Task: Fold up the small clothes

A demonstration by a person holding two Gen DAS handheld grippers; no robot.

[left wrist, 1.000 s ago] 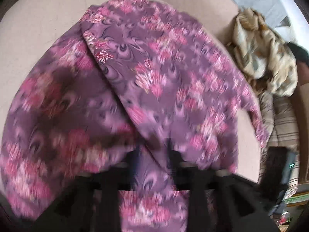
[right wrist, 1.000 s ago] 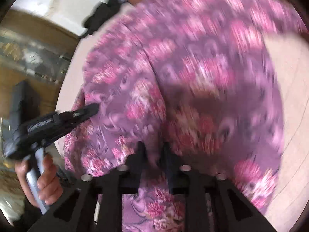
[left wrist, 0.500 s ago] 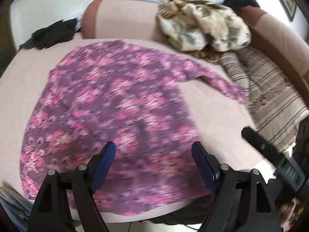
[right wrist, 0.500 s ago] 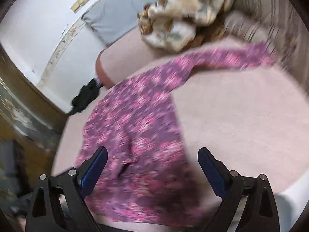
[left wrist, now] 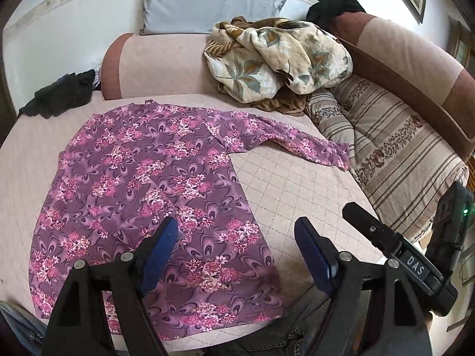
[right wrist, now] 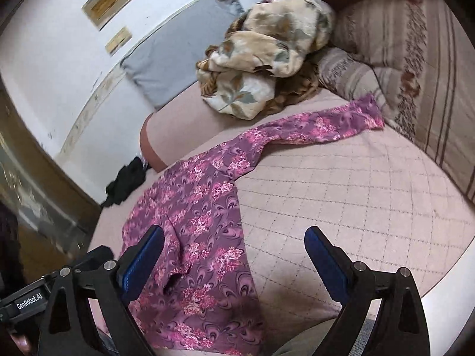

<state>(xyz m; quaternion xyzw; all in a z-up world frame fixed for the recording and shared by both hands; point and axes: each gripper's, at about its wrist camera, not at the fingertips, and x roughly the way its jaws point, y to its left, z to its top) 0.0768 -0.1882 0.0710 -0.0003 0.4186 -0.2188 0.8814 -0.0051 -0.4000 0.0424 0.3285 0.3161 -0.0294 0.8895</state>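
Left wrist view, purple floral top (left wrist: 142, 184) spread flat (one sleeve outstretched), left gripper (left wrist: 236, 247) and right gripper (right wrist: 234, 253) both apart, empty.

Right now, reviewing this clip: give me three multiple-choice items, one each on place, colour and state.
1. Where does the garment's outstretched sleeve point?
A. toward the striped cushion
B. toward the black clothes
C. off the near edge

2. What colour is the floral garment?
A. green
B. purple with pink
C. plain white

3. How are the left gripper and right gripper?
A. both shut on cloth
B. one shut
C. both open, holding nothing

Answers: A, its cuff ends by the striped cushion; B, pink flowers on purple; C, both pairs of fingers stand wide apart.
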